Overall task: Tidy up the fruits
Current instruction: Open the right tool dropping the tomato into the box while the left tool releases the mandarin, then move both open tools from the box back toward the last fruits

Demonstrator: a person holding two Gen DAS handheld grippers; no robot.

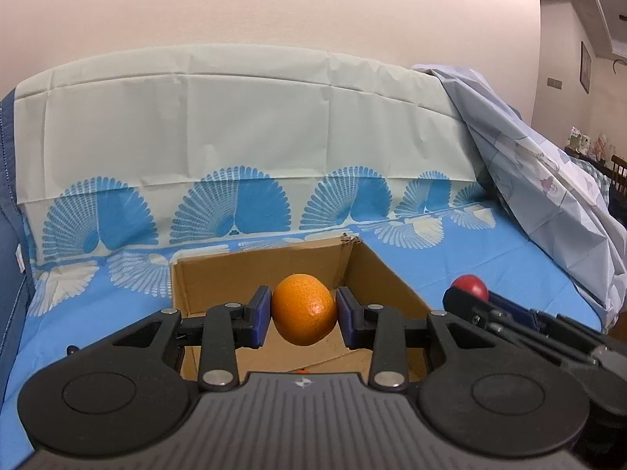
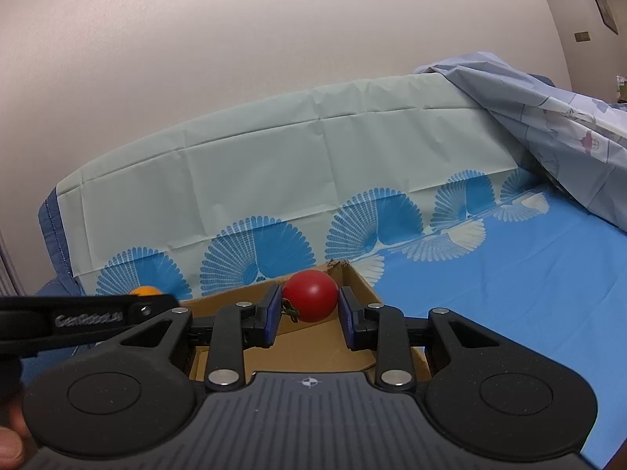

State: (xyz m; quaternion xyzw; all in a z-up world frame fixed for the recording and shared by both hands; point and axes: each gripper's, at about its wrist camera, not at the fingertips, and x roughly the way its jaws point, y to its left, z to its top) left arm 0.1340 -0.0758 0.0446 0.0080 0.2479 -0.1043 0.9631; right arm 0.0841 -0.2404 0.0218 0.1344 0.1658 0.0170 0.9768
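My left gripper (image 1: pixel 305 310) is shut on an orange (image 1: pixel 305 309), its blue pads pressing both sides, and holds it above an open cardboard box (image 1: pixel 258 270). In the right wrist view my right gripper (image 2: pixel 309 307) is shut on a red tomato (image 2: pixel 311 293) with a small green stem, above the same box (image 2: pixel 360 286). The tomato (image 1: pixel 472 286) and the right gripper's black arm also show at the right of the left wrist view. The orange (image 2: pixel 145 290) peeks over the left gripper's black arm at the left of the right wrist view. The box's floor is mostly hidden by the grippers.
The box sits on a blue cloth (image 1: pixel 490 274) with white fan patterns. A pale sheet (image 1: pixel 235 125) with blue fan prints rises behind it. A crumpled light-blue sheet (image 1: pixel 548 196) lies at the right. A small orange bit (image 1: pixel 302 371) shows low in the box.
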